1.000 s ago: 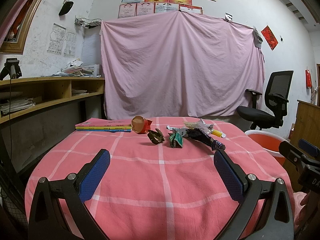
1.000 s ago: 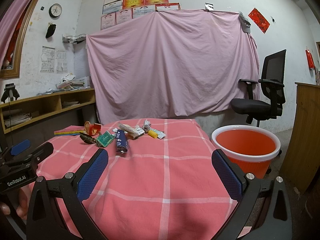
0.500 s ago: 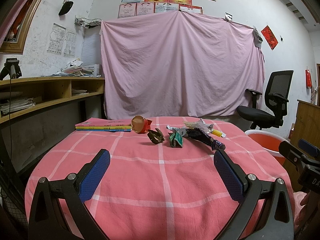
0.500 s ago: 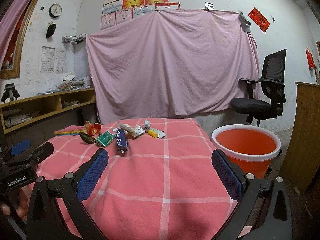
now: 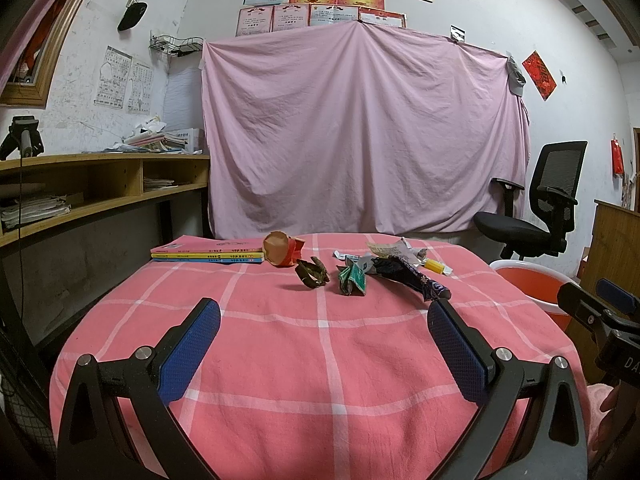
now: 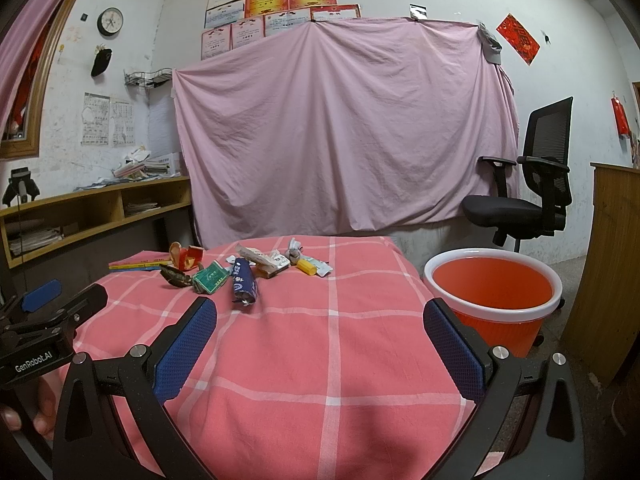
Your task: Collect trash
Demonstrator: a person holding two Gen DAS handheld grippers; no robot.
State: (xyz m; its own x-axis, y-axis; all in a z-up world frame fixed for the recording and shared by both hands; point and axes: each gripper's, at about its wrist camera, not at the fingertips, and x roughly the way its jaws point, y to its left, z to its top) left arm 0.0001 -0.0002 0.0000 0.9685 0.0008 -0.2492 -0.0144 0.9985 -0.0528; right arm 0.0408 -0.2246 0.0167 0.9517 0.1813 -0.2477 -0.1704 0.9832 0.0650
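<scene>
Trash lies across the far half of the pink checked table [image 5: 320, 360]: a crushed red paper cup [image 5: 282, 249], a brown crumpled wrapper [image 5: 311, 272], a green crumpled packet [image 5: 352, 279], a dark blue wrapper [image 5: 412, 276] and a small yellow tube [image 5: 434, 266]. The same pile shows in the right wrist view, with the blue wrapper [image 6: 243, 286] nearest and the green packet [image 6: 210, 277] beside it. My left gripper [image 5: 323, 316] is open and empty over the near table. My right gripper [image 6: 320, 314] is open and empty too. An orange bucket [image 6: 494, 292] stands right of the table.
A stack of thin books [image 5: 208, 253] lies at the table's far left. A black office chair [image 5: 536, 216] stands behind the bucket. A wooden shelf desk [image 5: 80, 188] runs along the left wall. A pink sheet [image 5: 360, 132] hangs behind.
</scene>
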